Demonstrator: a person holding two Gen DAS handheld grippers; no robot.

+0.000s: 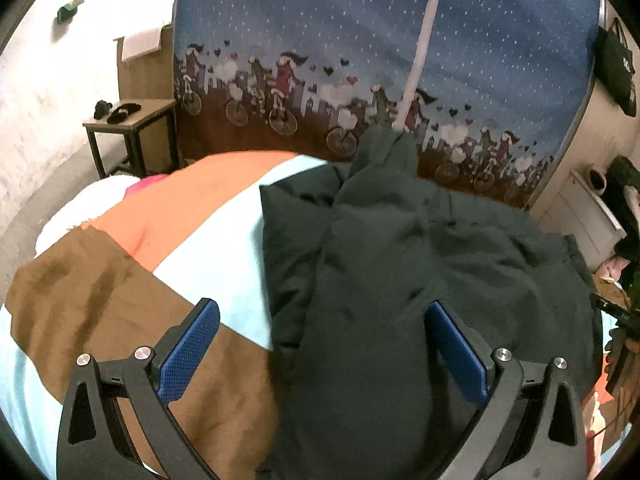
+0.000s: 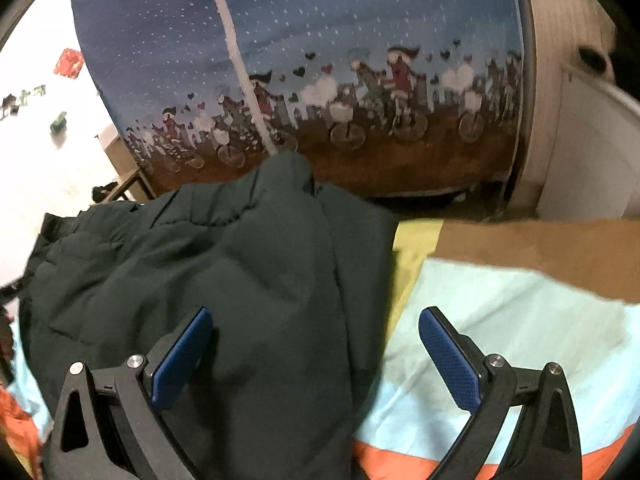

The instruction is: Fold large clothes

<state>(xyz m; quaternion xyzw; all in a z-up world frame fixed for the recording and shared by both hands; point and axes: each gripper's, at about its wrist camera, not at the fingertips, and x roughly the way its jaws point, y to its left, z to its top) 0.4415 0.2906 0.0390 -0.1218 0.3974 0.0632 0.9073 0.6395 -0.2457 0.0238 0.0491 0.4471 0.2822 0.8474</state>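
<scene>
A dark green padded jacket [image 1: 400,264] lies crumpled on a bed with a colour-block cover [image 1: 208,256] in pale blue, brown and orange. My left gripper [image 1: 324,312] is open above the jacket's left edge, its blue pads [image 1: 188,354] spread wide; one finger hangs over the cover, the other over the jacket. In the right wrist view the same jacket [image 2: 224,280] fills the left half. My right gripper [image 2: 316,320] is open over its right edge, nothing between the fingers [image 2: 448,356].
A blue curtain [image 1: 320,40] printed with cyclists hangs behind the bed, a white pole [image 1: 420,48] in front of it. A small wooden side table [image 1: 132,120] with dark items stands at left. White furniture [image 2: 592,140] stands to the right of the bed.
</scene>
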